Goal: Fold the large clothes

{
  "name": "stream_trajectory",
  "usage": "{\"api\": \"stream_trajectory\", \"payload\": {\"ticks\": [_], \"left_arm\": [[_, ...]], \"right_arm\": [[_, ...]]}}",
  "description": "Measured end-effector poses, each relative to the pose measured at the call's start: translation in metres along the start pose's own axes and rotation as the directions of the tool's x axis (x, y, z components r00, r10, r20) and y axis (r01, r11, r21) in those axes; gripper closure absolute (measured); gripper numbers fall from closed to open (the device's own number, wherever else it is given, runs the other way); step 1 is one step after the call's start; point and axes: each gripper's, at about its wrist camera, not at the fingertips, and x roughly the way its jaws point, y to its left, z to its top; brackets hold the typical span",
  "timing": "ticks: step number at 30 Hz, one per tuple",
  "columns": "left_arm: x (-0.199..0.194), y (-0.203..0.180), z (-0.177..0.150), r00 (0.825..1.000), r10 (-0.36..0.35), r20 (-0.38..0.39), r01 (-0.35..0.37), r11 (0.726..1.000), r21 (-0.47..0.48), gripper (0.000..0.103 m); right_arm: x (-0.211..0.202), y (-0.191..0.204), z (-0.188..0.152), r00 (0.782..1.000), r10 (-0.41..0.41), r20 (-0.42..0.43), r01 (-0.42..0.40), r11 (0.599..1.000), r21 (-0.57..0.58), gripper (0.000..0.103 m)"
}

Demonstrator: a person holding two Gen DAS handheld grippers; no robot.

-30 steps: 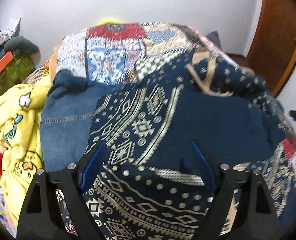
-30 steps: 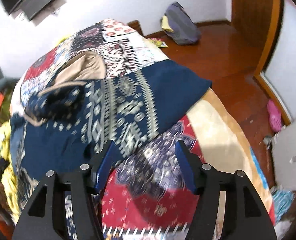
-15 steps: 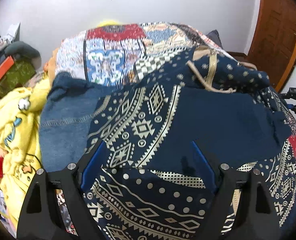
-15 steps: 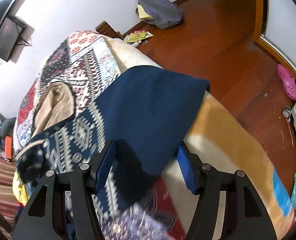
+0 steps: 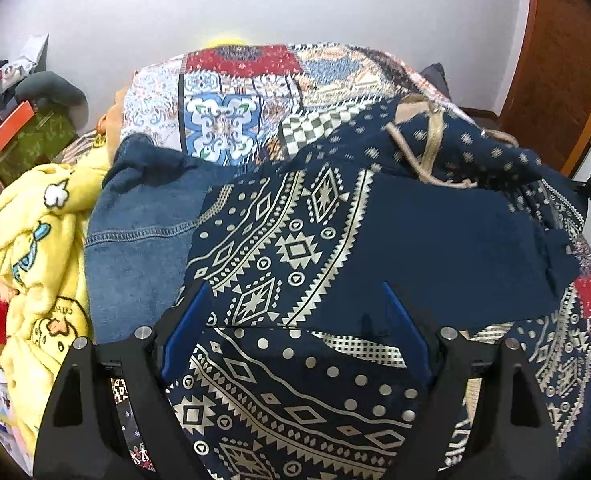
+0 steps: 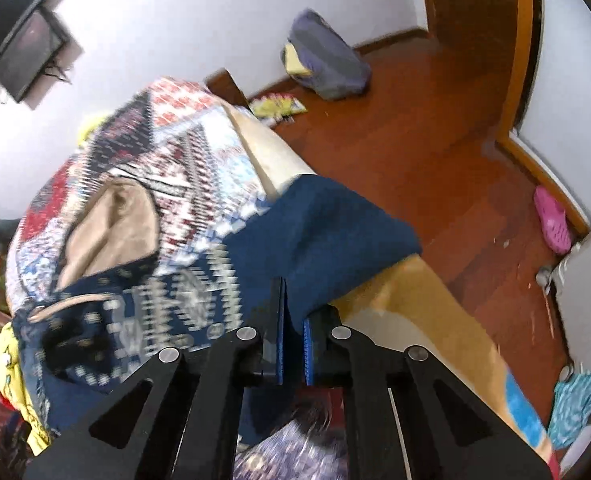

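navy garment (image 5: 435, 240) cream geometric print; patchwork bedspread (image 5: 255, 92); yellow cartoon blanket (image 5: 43, 248).

Right gripper (image 6: 293, 326), wide open a second ago, now clamped on edge of navy patterned garment (image 6: 319, 224).

White walls (image 6: 183, 20), wall-mounted screen (image 6: 23, 48), reddish wooden floor (image 6: 427, 128), brown wooden door (image 5: 567, 60), patchwork-covered bed (image 5: 235, 92).

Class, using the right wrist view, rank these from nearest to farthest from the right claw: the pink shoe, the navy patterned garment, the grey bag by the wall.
1. Navy patterned garment, pinched in the right claw.
2. Pink shoe, on the floor, right.
3. Grey bag, against the far wall.
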Motion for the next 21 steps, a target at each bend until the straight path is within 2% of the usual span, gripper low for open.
{"api": "stream_trajectory", "payload": {"ticks": [6, 11, 16, 21], "left_arm": [[-0.030, -0.007, 0.001, 0.998, -0.027, 0.049, 0.025, 0.999, 0.022, 0.018], [-0.052, -0.009, -0.002, 0.996, -0.040, 0.085, 0.037, 0.999, 0.034, 0.018], [-0.068, -0.001, -0.007, 0.994, -0.051, 0.101, 0.048, 0.998, 0.034, 0.018], [-0.078, 0.010, -0.014, 0.993, -0.041, 0.110, 0.037, 0.999, 0.039, 0.018]], "right_arm": [[-0.082, 0.046, -0.002, 0.990, 0.061, 0.131, -0.042, 0.989, -0.144, 0.097], [-0.126, 0.106, -0.020, 0.973, 0.118, 0.200, -0.049, 0.946, -0.319, 0.097], [-0.125, 0.167, -0.054, 0.968, 0.199, 0.154, -0.106, 0.878, -0.466, 0.097], [-0.092, 0.212, -0.095, 0.967, 0.252, 0.035, -0.192, 0.814, -0.549, 0.097]]}}
